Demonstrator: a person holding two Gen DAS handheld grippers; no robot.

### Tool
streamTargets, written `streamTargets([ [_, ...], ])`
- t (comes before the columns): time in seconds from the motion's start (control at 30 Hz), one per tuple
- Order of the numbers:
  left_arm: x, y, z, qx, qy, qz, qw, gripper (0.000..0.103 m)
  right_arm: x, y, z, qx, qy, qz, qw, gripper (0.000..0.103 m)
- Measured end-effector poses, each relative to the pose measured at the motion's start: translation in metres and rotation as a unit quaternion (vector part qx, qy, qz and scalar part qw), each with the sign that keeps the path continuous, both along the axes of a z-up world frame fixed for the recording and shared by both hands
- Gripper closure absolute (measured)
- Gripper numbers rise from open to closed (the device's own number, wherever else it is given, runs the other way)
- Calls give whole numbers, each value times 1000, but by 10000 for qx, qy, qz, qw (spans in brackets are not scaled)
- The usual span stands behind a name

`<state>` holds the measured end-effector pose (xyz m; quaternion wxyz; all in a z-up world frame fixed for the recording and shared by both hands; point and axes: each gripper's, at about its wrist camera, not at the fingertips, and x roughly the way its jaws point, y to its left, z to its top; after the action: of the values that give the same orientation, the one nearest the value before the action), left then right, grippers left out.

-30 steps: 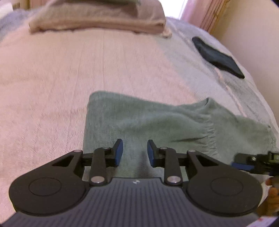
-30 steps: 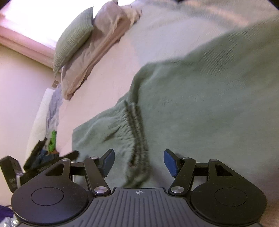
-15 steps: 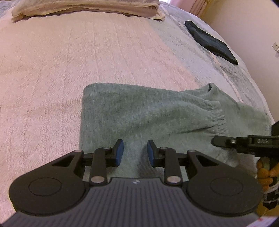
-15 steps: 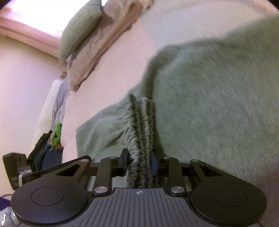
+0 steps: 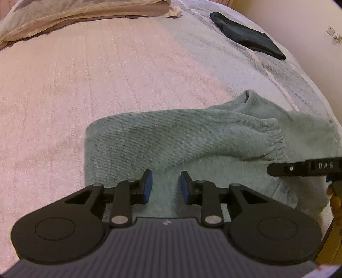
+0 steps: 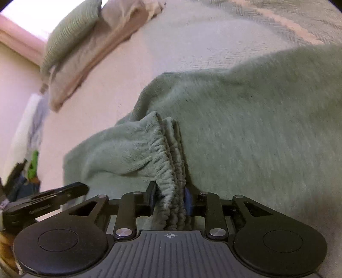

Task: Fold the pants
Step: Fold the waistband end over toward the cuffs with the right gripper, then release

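Green pants (image 5: 192, 136) lie folded on the bed, their elastic cuffs (image 5: 275, 143) to the right. Just above the fabric near the folded left end hovers my left gripper (image 5: 166, 184); its blue pads stand a little apart and nothing is pinched between them. In the right wrist view the gathered cuffs (image 6: 168, 171) are bunched between the pads of my right gripper (image 6: 171, 196). Those pads press on the cuffs while the jaws are opening slightly. The pants' body (image 6: 256, 128) fills the right of that view. My right gripper (image 5: 299, 169) also shows at the left wrist view's right edge.
A pink bedspread (image 5: 85, 74) covers the bed, with pillows (image 5: 85, 12) at the head. A dark folded garment (image 5: 248, 36) lies at the far right by the wall. A green cushion (image 6: 70, 32) tops the pillows. Clothes (image 6: 32, 166) are piled off the bed's left side.
My right gripper went from wide open over the cuffs to closed on them. My left gripper moved forward and lower over the pants, and the right gripper came further into its view.
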<state>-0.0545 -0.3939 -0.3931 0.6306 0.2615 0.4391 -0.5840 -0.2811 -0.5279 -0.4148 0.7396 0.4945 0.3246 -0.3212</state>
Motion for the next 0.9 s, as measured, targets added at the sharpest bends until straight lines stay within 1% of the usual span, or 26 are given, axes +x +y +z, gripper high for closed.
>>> streamTargets([
  [0.03,2,1,5,-5,-42,35,10000,79,3,-2,7,16,174,31,9998,68],
  [0.07,5,4,11,-46,-109,77,9999,79,6,-2,18,-112,440,33,9990,65],
  [0.1,9,7,19,-157,-179,128,9996,80,8,0,30,-389,649,15,9971,65],
  [0.13,13,9,27,-269,-219,168,9993,80,12,4,44,-817,847,38,9930,64],
  [0.17,18,10,33,-346,-264,233,9988,80,16,8,58,-1274,944,74,9873,65],
  [0.23,25,6,41,-469,-386,344,9976,80,31,14,73,-1972,995,276,9749,65],
  [0.3,29,-4,36,-460,-572,364,9966,81,56,17,69,-2340,1139,730,9628,68],
  [0.33,29,-11,31,-423,-631,352,9965,81,67,18,60,-2426,1209,950,9579,75],
  [0.37,29,-18,23,-381,-686,338,9963,81,77,19,47,-2493,1326,1141,9525,78],
  [0.43,25,-33,3,-160,-934,234,9952,81,89,19,20,-2651,1820,1339,9374,78],
  [0.47,22,-39,-6,-112,-1061,137,9942,80,89,17,11,-2658,1836,1351,9367,78],
  [0.5,19,-43,-13,-81,-1162,73,9932,79,89,13,4,-2622,1822,1318,9385,78],
  [0.57,17,-50,-22,-70,-1266,50,9919,79,90,7,1,-2577,1818,1374,9390,78],
  [0.6,17,-53,-22,-61,-1261,82,9920,79,88,5,1,-2508,1797,1367,9413,77],
  [0.67,20,-52,-14,-49,-1162,236,9929,79,82,0,9,-2325,1658,1268,9499,77],
  [0.73,18,-42,1,-111,-1132,382,9928,80,73,2,24,-2243,1519,1088,9564,77],
  [0.8,13,-23,15,-130,-1140,430,9925,80,63,14,42,-2238,1383,984,9597,77],
  [0.87,4,1,28,-18,-1078,477,9930,80,50,35,57,-2235,1193,1105,9611,77],
  [0.9,-2,14,32,58,-1010,504,9936,80,47,47,62,-2214,1178,1210,9605,77],
])
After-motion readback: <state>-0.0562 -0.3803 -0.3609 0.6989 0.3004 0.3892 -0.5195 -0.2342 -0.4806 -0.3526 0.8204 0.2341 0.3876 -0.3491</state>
